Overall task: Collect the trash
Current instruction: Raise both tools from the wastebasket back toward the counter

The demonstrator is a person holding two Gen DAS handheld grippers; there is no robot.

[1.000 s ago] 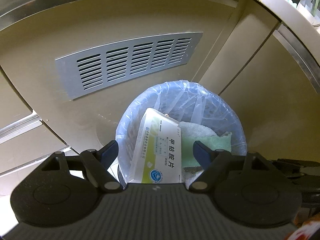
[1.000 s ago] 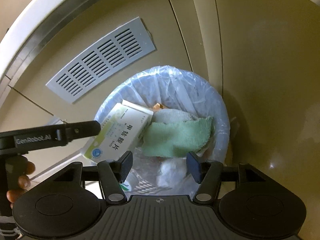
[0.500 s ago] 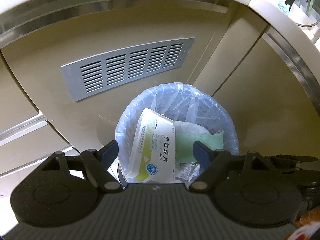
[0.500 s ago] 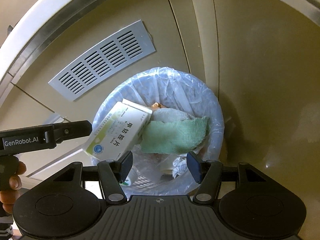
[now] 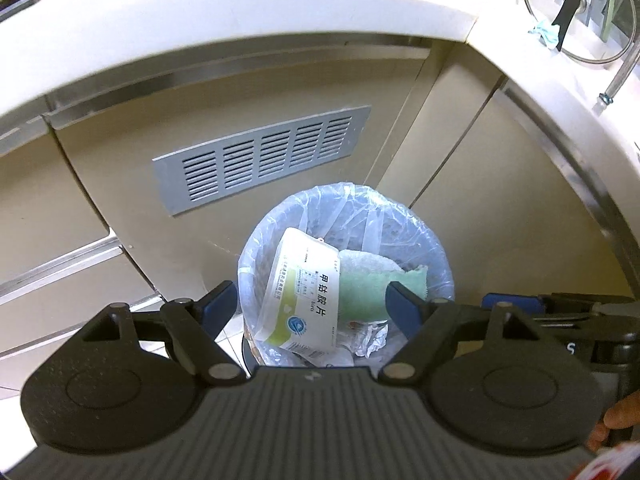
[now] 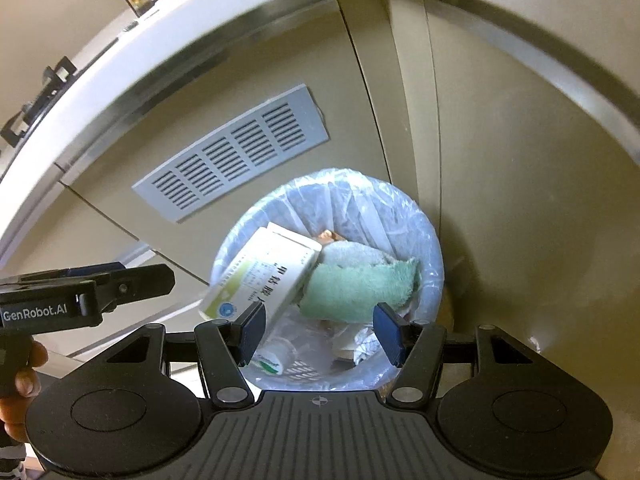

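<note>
Both claws, left gripper point(image 5: 308, 306) and right gripper point(image 6: 319, 330): your jaws parted, holding nothing. Medicine box point(image 5: 304, 292) and green cloth point(image 6: 358, 288): inside lined bin point(image 5: 436, 240). Risk: box stands proud; a careless sweep tips it out.

The left gripper point(image 5: 310, 304) is built of matte black plastic: a ribbed central plate is flanked by two round housings, each marked with a shallow circular recess. Angular black link arms are joined by silver pivot pins, and the fingers point(image 5: 218, 306) are faced with dark blue pads. The right gripper point(image 6: 320, 334) is made the same way, with a small crosshair mark printed on its ribbed plate. White "GenRobot.AI" lettering is seen on the black side of the left one.
</note>
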